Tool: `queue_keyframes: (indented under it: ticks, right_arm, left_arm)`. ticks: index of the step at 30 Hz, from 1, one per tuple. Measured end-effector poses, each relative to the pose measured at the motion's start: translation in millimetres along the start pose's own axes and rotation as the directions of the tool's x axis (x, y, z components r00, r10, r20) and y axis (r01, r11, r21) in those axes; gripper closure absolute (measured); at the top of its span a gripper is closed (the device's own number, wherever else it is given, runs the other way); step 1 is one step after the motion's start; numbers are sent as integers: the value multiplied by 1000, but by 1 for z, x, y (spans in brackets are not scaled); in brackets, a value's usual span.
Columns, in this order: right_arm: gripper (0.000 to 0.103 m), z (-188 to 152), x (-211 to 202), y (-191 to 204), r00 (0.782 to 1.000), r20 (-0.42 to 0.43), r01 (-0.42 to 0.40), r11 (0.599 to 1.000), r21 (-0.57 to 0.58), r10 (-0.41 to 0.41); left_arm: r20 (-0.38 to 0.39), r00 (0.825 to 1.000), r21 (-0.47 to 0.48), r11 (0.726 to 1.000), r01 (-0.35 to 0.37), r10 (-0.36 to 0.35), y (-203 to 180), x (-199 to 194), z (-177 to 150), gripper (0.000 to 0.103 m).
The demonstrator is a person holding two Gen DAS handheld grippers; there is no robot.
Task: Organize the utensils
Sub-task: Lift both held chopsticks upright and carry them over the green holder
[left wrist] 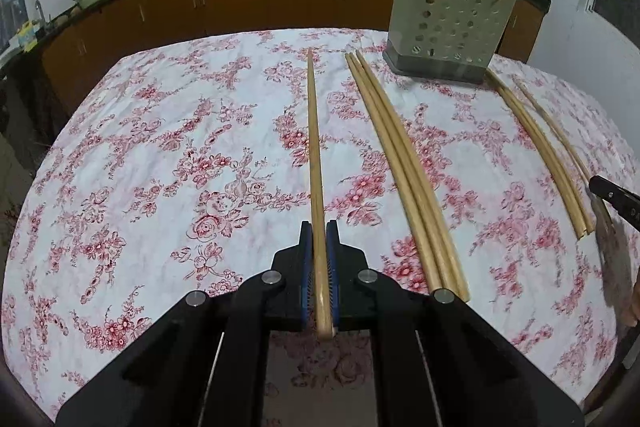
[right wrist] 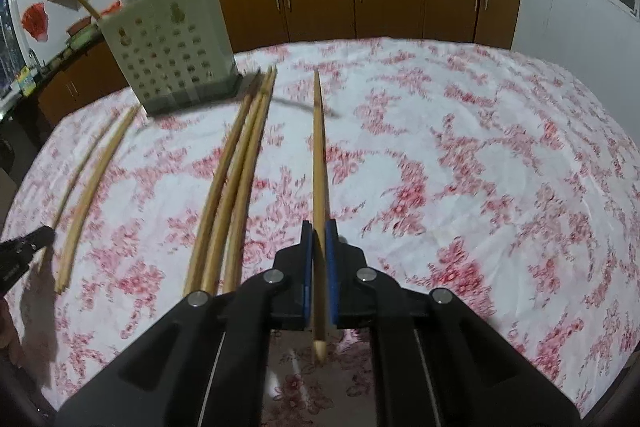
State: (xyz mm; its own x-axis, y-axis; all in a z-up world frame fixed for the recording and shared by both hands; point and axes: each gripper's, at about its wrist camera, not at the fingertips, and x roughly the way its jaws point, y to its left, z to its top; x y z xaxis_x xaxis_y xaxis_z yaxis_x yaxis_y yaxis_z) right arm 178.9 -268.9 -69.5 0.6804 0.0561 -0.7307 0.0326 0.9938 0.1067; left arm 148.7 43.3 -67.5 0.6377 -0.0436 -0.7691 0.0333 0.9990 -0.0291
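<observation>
Wooden chopstick [left wrist: 316, 163] is clamped between the closed left tongs [left wrist: 319, 233], pointing away over the flowered desk [left wrist: 160, 147]. Right tongs [right wrist: 319, 233] likewise grip a second chopstick [right wrist: 320, 163]. Three loose chopsticks [left wrist: 400, 163] lie between them, near the perforated holder [left wrist: 450, 23].

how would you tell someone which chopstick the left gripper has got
Start at the pale perforated utensil holder on the floral tablecloth. Left of it lies a bundle of three chopsticks; left again is a single chopstick. It alone is clamped between the left gripper's blue pads.
</observation>
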Motion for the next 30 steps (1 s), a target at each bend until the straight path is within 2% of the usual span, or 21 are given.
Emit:
queue_keyframes:
  ticks: [4, 8, 12, 17, 21, 24, 26, 30]
  right_arm:
    - [95, 13, -28, -5, 995, 96, -15, 1000, -1, 15]
    - [95, 35, -61, -13, 977, 211, -39, 999, 33, 31]
    - [95, 58, -83, -15, 953, 301, -60, 997, 45, 44]
    - [95, 83, -98, -13, 926, 374, -80, 996, 46, 57]
    - [95, 101, -105, -12, 914, 400, -93, 995, 41, 69]
    - [95, 117, -116, -12, 906, 408, -142, 989, 39, 114]
    - [95, 126, -130, -8, 889, 432, -179, 984, 26, 150]
    - [95, 150, -163, 3, 832, 503, -258, 966, -23, 234]
  left_arm:
    - [89, 996, -35, 999, 12, -9, 2, -25, 18, 95]
    - [199, 980, -88, 996, 31, -13, 8, -56, 47, 95]
    - [278, 960, -144, 987, 71, -28, 16, -79, 70, 95]
    - [340, 940, -146, 986, 86, -32, 18, -93, 97, 95]
    - [356, 934, -132, 989, 73, -21, 17, -95, 109, 96]
    - [361, 932, -118, 989, 88, -40, 16, -103, 116, 96]
    - [375, 925, -100, 989, 108, -63, 13, -115, 123, 96]
    - [416, 904, -46, 991, 129, -99, 0, -142, 139, 96]
